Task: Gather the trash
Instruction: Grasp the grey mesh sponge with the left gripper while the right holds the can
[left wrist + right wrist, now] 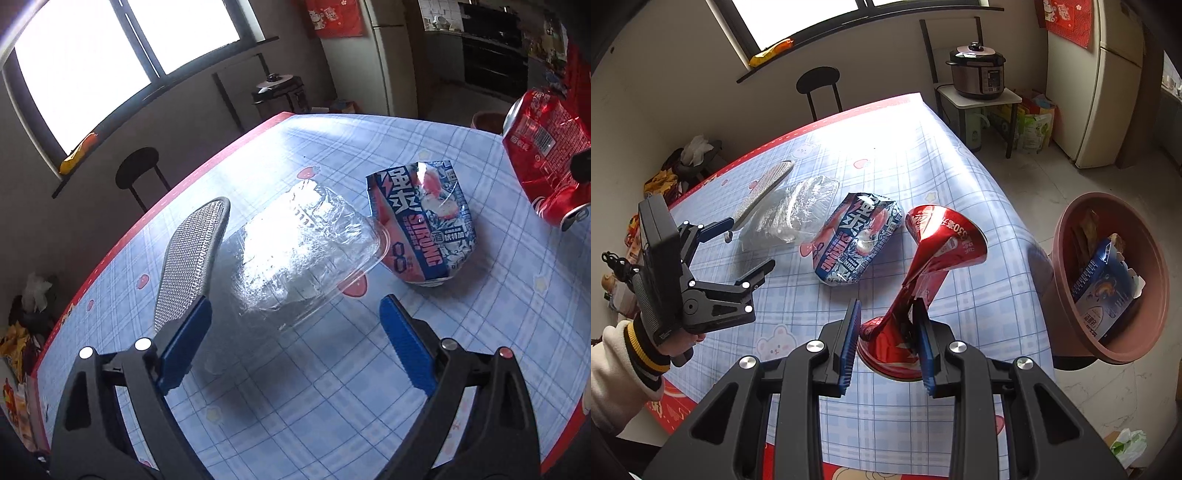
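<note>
The tabletop (894, 147), covered in a blue plaid cloth with a red border, carries all the litter. Off its right edge stands a brown bin (1071, 295), with a blue carton (1104, 284) and other scraps inside. On the tabletop, left of the bin, the right tool (886, 343) pinches a crushed red can (934, 251) at its flattened waist, the can raised and tilted. Left of the can lies a crumpled blue-and-pink can (421, 225), on its side. Left of that rests a clear plastic container (306, 251), upside down. The left tool (295, 332) is spread wide, with a mesh-covered pad (192, 266) on its left finger just beside the container; I cannot tell whether it touches.
</note>
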### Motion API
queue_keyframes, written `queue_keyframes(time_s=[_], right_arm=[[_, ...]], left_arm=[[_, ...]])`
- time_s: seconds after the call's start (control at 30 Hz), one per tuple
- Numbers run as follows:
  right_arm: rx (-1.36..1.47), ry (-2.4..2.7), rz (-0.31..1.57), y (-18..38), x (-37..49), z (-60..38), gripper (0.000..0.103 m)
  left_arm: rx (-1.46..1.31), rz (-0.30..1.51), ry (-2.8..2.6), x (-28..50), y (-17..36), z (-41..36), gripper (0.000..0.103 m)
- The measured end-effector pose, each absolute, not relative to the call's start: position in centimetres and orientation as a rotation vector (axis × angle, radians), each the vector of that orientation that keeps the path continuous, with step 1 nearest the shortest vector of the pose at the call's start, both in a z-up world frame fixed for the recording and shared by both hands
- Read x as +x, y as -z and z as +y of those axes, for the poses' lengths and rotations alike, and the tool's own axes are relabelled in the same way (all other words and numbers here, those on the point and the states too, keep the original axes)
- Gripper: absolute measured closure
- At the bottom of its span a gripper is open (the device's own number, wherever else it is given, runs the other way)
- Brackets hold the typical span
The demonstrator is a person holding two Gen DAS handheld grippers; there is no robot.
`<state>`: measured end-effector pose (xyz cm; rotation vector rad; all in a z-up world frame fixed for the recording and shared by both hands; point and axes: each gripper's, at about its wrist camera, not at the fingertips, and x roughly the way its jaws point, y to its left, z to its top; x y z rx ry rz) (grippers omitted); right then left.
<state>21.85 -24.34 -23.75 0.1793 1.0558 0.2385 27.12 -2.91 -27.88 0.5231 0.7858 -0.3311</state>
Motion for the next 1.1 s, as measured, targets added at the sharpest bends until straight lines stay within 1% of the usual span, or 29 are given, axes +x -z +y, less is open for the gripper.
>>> queue_keyframes(time_s=[0.1, 0.23, 0.33, 0.37, 0.4, 0.43, 0.63, 0.8, 0.87, 0.93, 0.97, 1.0, 1.03, 1.07, 1.1], right_arm=[[0.182, -0.236, 1.055, 23.8, 21.9, -24.6, 0.074], [0.191, -0.228, 1.057, 23.9, 22.2, -25.0, 0.074], [0.192, -0.230, 1.059, 24.0, 22.5, -24.9, 0.074], [0.192, -0.231, 1.060, 24.1, 22.5, -24.8, 0.074], [0.192, -0.233, 1.061, 24.1, 22.6, -24.7, 0.074], [0.193, -0.235, 1.062, 24.1, 22.6, -24.6, 0.074], [0.194, -0.232, 1.068, 24.2, 22.8, -24.6, 0.074], [0.196, -0.227, 1.069, 24.2, 22.9, -24.8, 0.074], [0.195, -0.228, 1.069, 24.1, 22.8, -24.7, 0.074], [0.194, -0.227, 1.069, 24.0, 22.7, -24.7, 0.074], [0.195, -0.227, 1.069, 24.0, 22.7, -24.8, 0.074], [0.196, -0.225, 1.068, 24.0, 22.6, -24.8, 0.074], [0.198, -0.225, 1.066, 23.9, 22.6, -24.9, 0.074], [0.198, -0.225, 1.064, 23.8, 22.5, -25.0, 0.074], [0.198, -0.227, 1.059, 23.6, 22.5, -25.0, 0.074]], left_arm=[[0.414, 0.758, 0.303, 27.8, 26.7, -1.6, 0.015], [0.210, 0.711, 0.224, 29.5, 24.2, 2.8, 0.015], [0.180, 0.757, 0.211, 31.5, 24.3, 4.5, 0.016], [0.192, 0.774, 0.220, 32.0, 24.7, 4.8, 0.023], [0.213, 0.794, 0.213, 32.6, 25.1, 4.9, 0.035], [0.229, 0.812, 0.199, 32.9, 25.6, 5.1, 0.039], [0.265, 0.843, 0.204, 33.3, 27.3, 5.8, 0.038], [0.341, 0.845, 0.224, 33.4, 27.9, 4.7, 0.031], [0.348, 0.844, 0.225, 33.2, 28.0, 4.6, 0.032], [0.326, 0.854, 0.224, 33.5, 28.0, 5.0, 0.047], [0.313, 0.866, 0.219, 33.6, 28.0, 5.1, 0.064], [0.297, 0.862, 0.210, 33.7, 27.8, 5.5, 0.074], [0.281, 0.852, 0.199, 33.6, 27.4, 5.7, 0.077], [0.263, 0.845, 0.191, 33.5, 26.9, 6.0, 0.083], [0.232, 0.840, 0.198, 33.5, 26.5, 6.5, 0.084]])
